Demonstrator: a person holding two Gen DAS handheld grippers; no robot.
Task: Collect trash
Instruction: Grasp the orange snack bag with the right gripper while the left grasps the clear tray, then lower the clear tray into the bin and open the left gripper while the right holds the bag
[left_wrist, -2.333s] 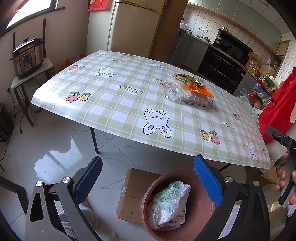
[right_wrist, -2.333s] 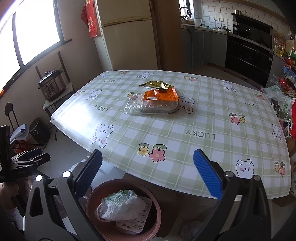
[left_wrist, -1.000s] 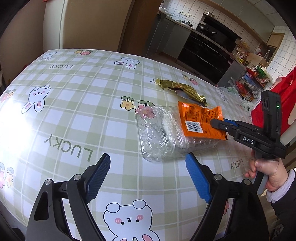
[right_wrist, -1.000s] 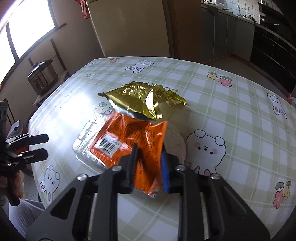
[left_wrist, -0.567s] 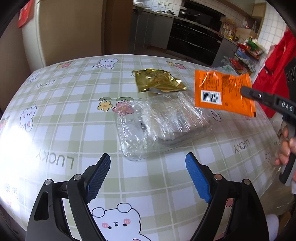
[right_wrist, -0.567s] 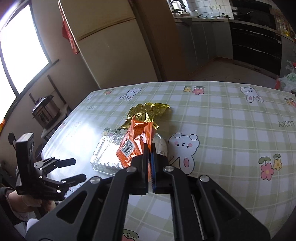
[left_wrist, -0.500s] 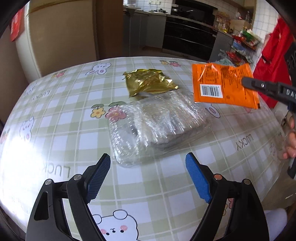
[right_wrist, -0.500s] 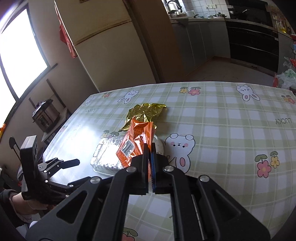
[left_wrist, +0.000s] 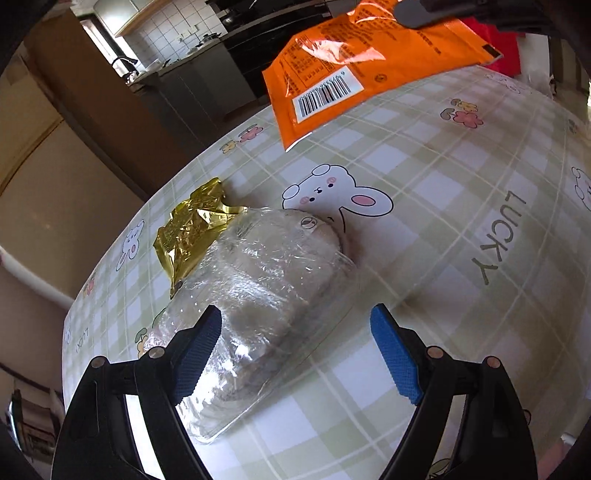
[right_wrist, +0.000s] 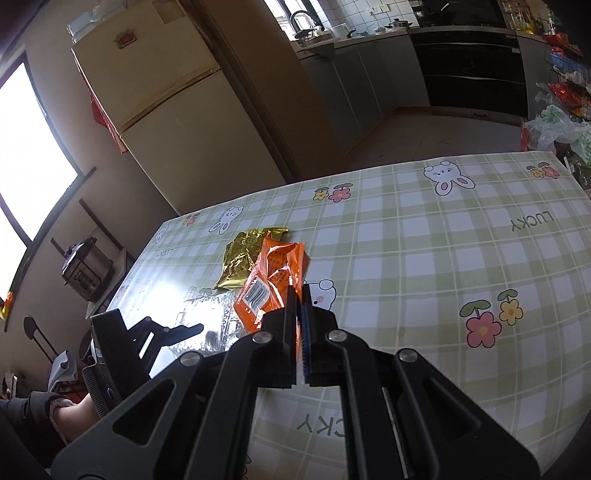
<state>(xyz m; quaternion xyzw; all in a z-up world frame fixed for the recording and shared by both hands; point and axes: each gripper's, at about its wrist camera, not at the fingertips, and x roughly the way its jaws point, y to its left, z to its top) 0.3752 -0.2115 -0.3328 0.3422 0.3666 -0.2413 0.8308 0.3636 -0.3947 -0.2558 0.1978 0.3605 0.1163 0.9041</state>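
Note:
My right gripper (right_wrist: 298, 295) is shut on an orange snack wrapper (right_wrist: 275, 280) and holds it in the air above the checked tablecloth (right_wrist: 424, 258). The left wrist view shows that orange wrapper (left_wrist: 354, 70) hanging at the top. A crumpled clear plastic tray (left_wrist: 258, 295) lies on the tablecloth (left_wrist: 443, 206) with a gold foil wrapper (left_wrist: 192, 229) beside its far end. My left gripper (left_wrist: 295, 347) is open, low over the near end of the tray, its left pad over the plastic. The right wrist view has the gold wrapper (right_wrist: 243, 258) and the left gripper (right_wrist: 181, 332) over the tray (right_wrist: 210, 325).
A fridge (right_wrist: 166, 122) stands behind the table, kitchen cabinets (right_wrist: 369, 81) and a dark oven (right_wrist: 476, 74) further back. A pressure cooker (right_wrist: 86, 277) sits on a side stand at left. Bags (right_wrist: 557, 129) crowd the far right floor.
The right gripper closed on the orange wrapper and lifted it off the clear tray. The left gripper moved in over the table, rolled, and came down over the tray's near end.

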